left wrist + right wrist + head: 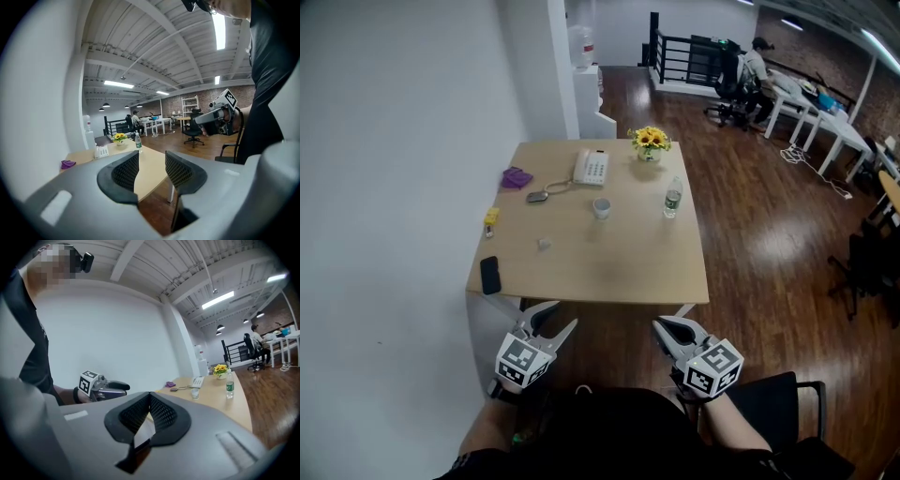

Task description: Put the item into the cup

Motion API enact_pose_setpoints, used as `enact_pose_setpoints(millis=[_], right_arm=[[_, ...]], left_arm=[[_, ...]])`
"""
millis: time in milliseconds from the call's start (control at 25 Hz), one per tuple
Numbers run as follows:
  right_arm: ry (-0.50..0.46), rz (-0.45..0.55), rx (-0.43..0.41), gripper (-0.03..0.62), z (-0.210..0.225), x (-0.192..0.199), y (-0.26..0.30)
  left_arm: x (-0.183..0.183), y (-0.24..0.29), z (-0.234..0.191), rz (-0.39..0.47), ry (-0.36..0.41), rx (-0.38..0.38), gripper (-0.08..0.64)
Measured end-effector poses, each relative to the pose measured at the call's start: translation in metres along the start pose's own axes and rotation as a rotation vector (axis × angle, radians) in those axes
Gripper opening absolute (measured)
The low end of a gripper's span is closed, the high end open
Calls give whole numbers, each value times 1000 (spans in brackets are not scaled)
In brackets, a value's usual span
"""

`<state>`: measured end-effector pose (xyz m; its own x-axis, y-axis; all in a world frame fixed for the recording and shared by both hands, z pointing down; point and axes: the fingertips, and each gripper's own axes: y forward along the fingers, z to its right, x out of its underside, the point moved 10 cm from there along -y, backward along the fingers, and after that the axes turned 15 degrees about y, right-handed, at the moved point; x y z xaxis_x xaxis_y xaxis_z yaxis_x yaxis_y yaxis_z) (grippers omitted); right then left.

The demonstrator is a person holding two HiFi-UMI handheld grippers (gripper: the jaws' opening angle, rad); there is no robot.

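Note:
A small white cup [601, 208] stands near the middle of the wooden table [609, 277]; in the right gripper view the cup [195, 393] shows far ahead. A tiny pale item [544, 244] lies left of it on the table. Both grippers hang below the table's near edge, well apart from these things. My left gripper [560, 317] is open, and in its own view nothing sits between the jaws of the left gripper [151, 159]. My right gripper [664, 326] is shut with its tips meeting, and the right gripper [150, 395] holds nothing.
On the table are a black phone [490, 275], a yellow object [491, 217], a purple thing [517, 177], keys [537, 197], a desk telephone [592, 168], a flower pot [650, 142] and a water bottle [673, 199]. A white wall runs along the left. A black chair [787, 394] stands at my right.

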<state>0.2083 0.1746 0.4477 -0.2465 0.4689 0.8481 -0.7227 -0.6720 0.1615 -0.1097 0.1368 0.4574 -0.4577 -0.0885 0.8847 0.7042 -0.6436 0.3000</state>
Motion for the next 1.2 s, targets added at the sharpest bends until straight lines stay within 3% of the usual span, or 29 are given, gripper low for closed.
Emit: enact_pose_setpoints(millis=[280, 560, 880, 1200], right_arm=[[9, -12, -11, 8, 15, -6, 8], [11, -25, 1, 8, 33, -17, 37], [-5, -17, 63, 8, 70, -48, 106], [19, -56, 149, 8, 117, -77, 191]], left_arm=[[11, 12, -10, -77, -7, -45, 158], [44, 37, -50, -166, -20, -68, 158], [109, 95, -142, -252, 9, -72, 156], [186, 158, -239, -383, -33, -2, 156]])
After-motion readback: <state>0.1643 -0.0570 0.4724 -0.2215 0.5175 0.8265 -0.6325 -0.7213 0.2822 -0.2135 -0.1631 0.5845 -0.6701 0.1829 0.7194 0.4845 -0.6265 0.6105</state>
